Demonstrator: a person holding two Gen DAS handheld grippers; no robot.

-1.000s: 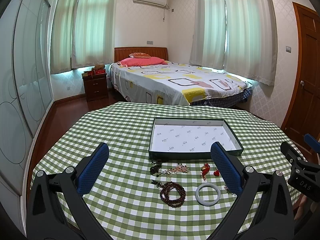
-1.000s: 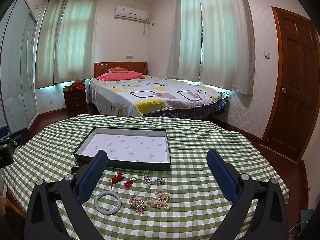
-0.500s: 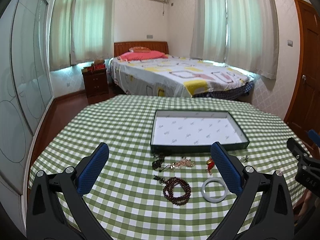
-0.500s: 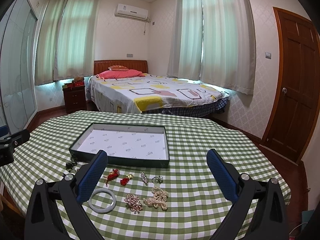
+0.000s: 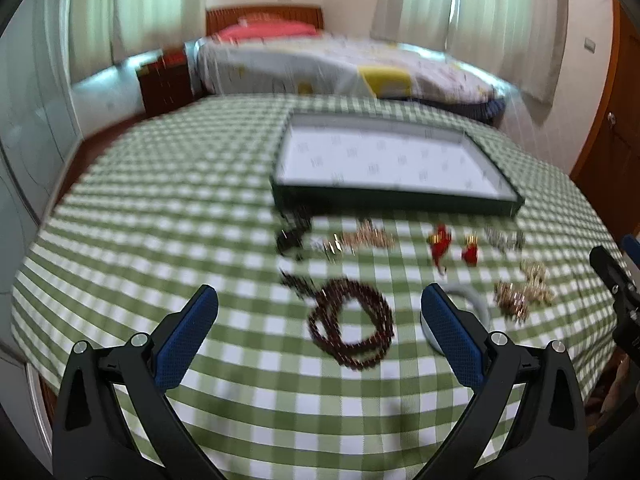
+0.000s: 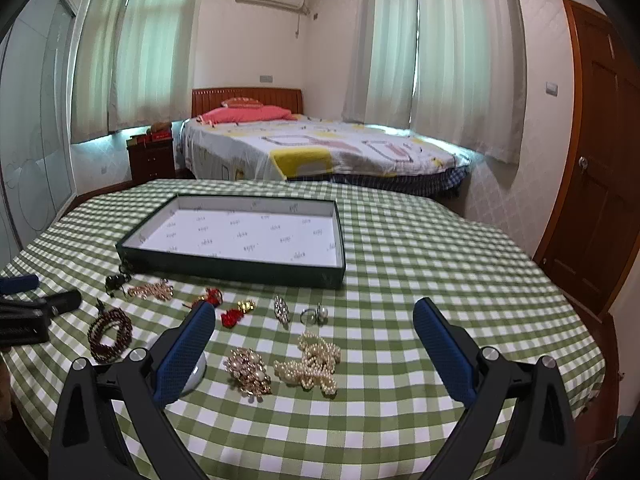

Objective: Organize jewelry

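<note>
You are holding both tools released: the left tool (image 5: 318,306) hovering over the bead bracelet (image 5: 352,326), the right tool (image 6: 314,318) above the pearl cluster (image 6: 314,362), lower centre.

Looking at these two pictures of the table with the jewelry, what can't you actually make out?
- White bangle: right wrist view, mostly behind that claw's left finger; left wrist view, half hidden by a finger.
- Small pieces near the tray: left wrist view is motion-blurred, so the black item and red ornaments lose detail.
- Print on the tray's paper lining: too small to read.
- Left claw: right wrist view, cut off by the edge.
</note>
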